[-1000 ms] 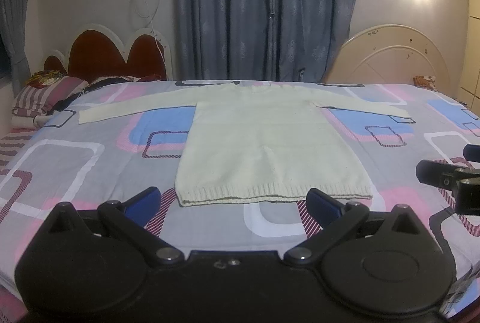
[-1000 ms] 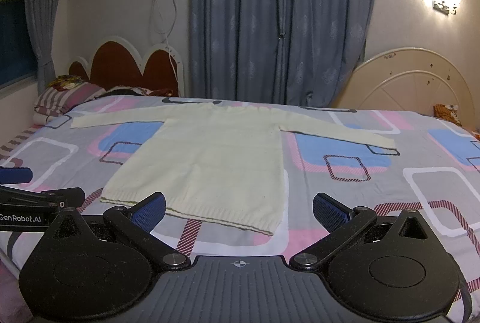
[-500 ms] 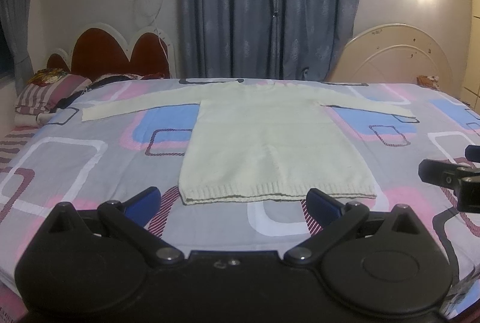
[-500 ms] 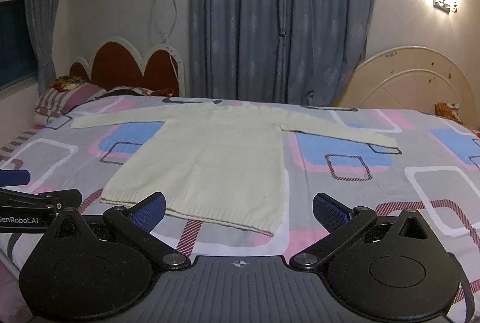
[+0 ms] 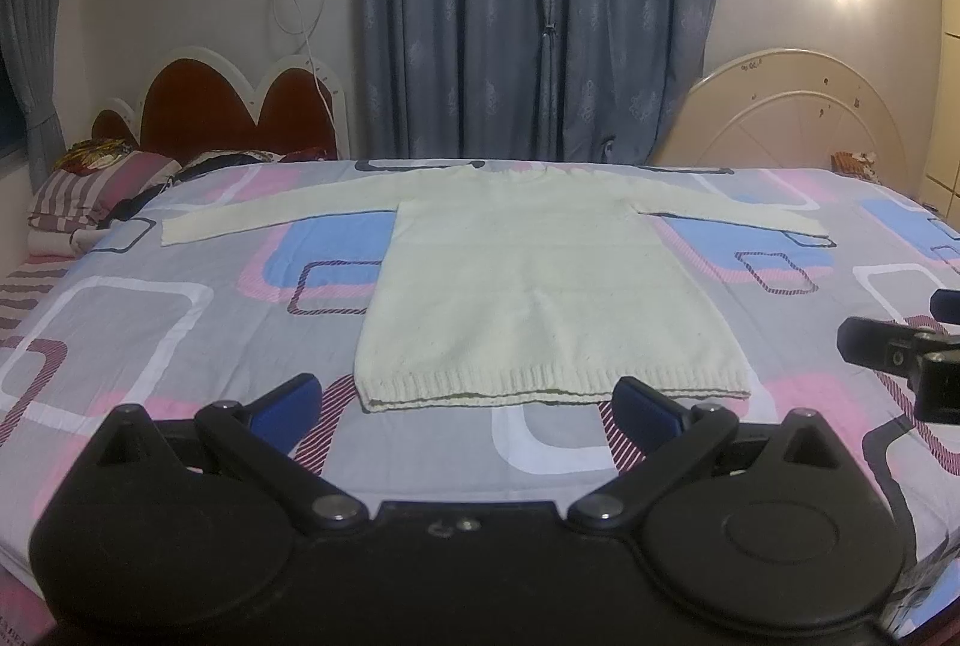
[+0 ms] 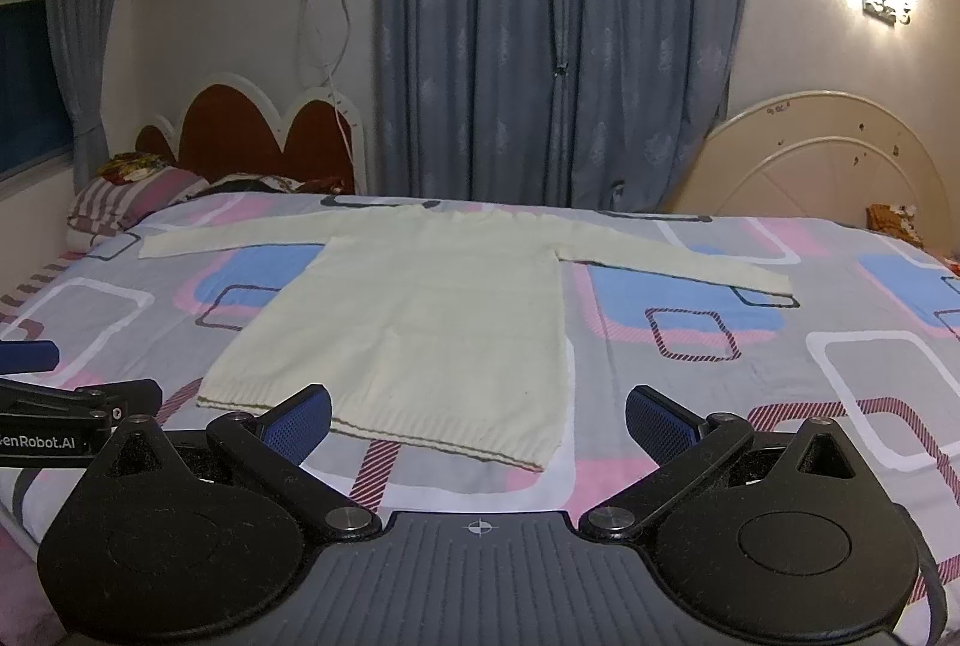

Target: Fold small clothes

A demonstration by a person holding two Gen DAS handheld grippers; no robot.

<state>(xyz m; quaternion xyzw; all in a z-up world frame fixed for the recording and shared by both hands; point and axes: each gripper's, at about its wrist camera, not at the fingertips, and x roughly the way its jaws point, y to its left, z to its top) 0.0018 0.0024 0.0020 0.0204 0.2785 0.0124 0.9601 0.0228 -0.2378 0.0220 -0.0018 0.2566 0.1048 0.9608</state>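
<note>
While claws (image 5: 465,397) gape, sweater (image 5: 540,292) flat, hem near

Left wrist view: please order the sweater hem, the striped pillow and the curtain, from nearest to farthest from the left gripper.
From the left gripper:
1. Sweater hem, just ahead of the fingertips.
2. Striped pillow, far left, at the headboard.
3. Curtain, behind the bed, centre.

A grey bedsheet (image 5: 150,322) printed with pink and blue squares covers the bed. Blue-grey curtains (image 5: 540,16) hang behind a red scalloped headboard (image 5: 234,106). A wall lamp (image 6: 882,7) glows.
</note>
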